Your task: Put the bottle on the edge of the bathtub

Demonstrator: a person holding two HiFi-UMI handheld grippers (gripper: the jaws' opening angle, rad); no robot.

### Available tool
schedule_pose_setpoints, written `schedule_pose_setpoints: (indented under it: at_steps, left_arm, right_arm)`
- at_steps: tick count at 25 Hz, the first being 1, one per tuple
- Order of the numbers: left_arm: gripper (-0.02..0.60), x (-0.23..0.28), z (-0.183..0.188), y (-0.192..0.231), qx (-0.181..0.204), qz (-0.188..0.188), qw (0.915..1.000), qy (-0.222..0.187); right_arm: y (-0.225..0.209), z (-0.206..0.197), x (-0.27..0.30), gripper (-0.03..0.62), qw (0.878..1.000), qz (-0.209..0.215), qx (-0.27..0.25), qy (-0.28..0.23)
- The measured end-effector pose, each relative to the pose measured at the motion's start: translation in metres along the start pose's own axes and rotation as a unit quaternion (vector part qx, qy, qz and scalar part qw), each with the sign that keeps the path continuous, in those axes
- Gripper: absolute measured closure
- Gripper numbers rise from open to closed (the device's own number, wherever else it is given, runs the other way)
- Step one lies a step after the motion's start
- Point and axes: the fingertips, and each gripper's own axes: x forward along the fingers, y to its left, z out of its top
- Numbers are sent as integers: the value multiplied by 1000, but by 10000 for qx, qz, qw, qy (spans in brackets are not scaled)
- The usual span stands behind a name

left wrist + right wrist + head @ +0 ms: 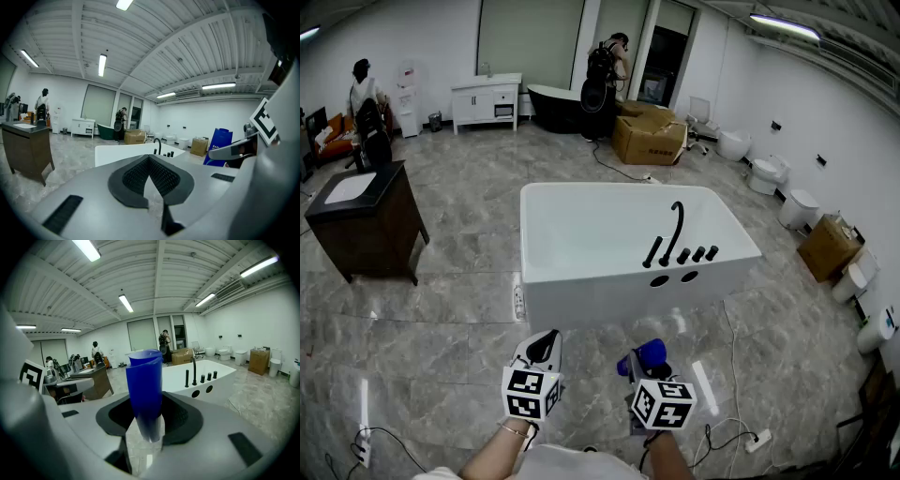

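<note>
Blue bottle in the tongs, not on the tub yet

Right tongs point(630, 366) are clamped on the blue bottle point(145, 385), held above the floor just in front of the white bathtub point(581, 286), nowhere near touching its edge. Left tongs point(150, 177) are closed with nothing in them, hovering right alongside.

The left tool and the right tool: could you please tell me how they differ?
The left tool is shut and empty; the right tool is closed on the blue bottle. The left tool's jaws meet; the right tool's jaws stand apart around the bottle. Both point toward the white bathtub.
</note>
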Motion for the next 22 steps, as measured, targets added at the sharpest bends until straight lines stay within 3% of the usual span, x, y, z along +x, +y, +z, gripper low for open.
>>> schedule_pose_setpoints:
  at_steps: [12, 22]
  left_arm:
    - [575, -18, -3, 18, 44, -27, 10000, 6]
    - [575, -30, -18, 31, -138, 14, 9999, 77]
  right_arm:
    - [15, -7, -4, 422, 9997, -158, 164, -65]
    - [23, -19, -7, 422, 9995, -229, 190, 83]
